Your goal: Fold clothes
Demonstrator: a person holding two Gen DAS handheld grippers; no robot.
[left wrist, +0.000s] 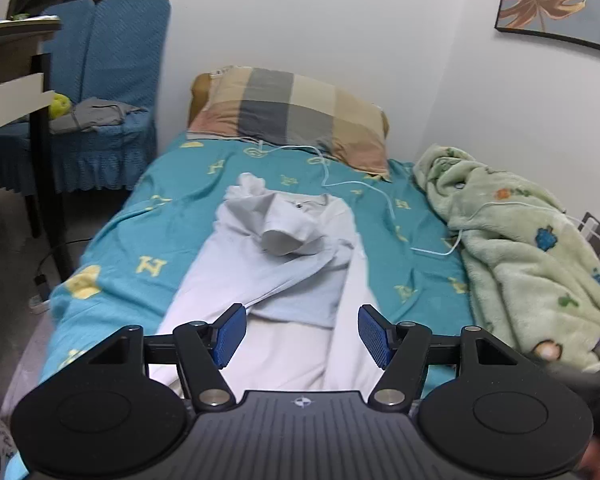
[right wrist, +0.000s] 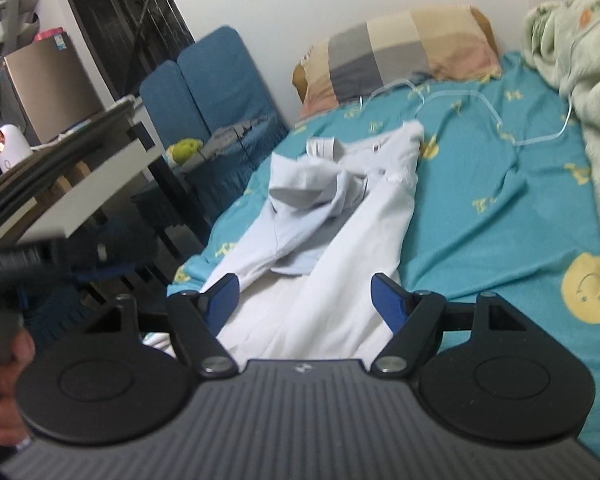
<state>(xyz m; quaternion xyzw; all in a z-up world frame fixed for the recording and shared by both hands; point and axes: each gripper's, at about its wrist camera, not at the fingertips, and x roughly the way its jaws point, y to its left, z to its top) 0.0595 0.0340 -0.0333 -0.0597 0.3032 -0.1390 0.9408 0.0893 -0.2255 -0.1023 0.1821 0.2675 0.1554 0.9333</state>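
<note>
A white shirt (left wrist: 284,264) lies lengthwise on the bed, its sides folded inward and one sleeve (left wrist: 284,236) bunched on top near the collar. In the right wrist view the same shirt (right wrist: 332,216) runs from the collar down to the near edge. My left gripper (left wrist: 302,334) hovers open above the shirt's lower part, blue pads apart, nothing between them. My right gripper (right wrist: 304,300) is also open over the shirt's hem, holding nothing. A hand (right wrist: 4,380) grips the left gripper's handle at the left edge of the right wrist view.
The bed has a teal sheet (left wrist: 172,216) with yellow prints. A plaid pillow (left wrist: 292,116) lies at the head, a green fleece blanket (left wrist: 528,248) along the right side, and a white cable (left wrist: 384,200) on the sheet. A blue-covered chair (left wrist: 112,92) and a table (left wrist: 16,64) stand to the left.
</note>
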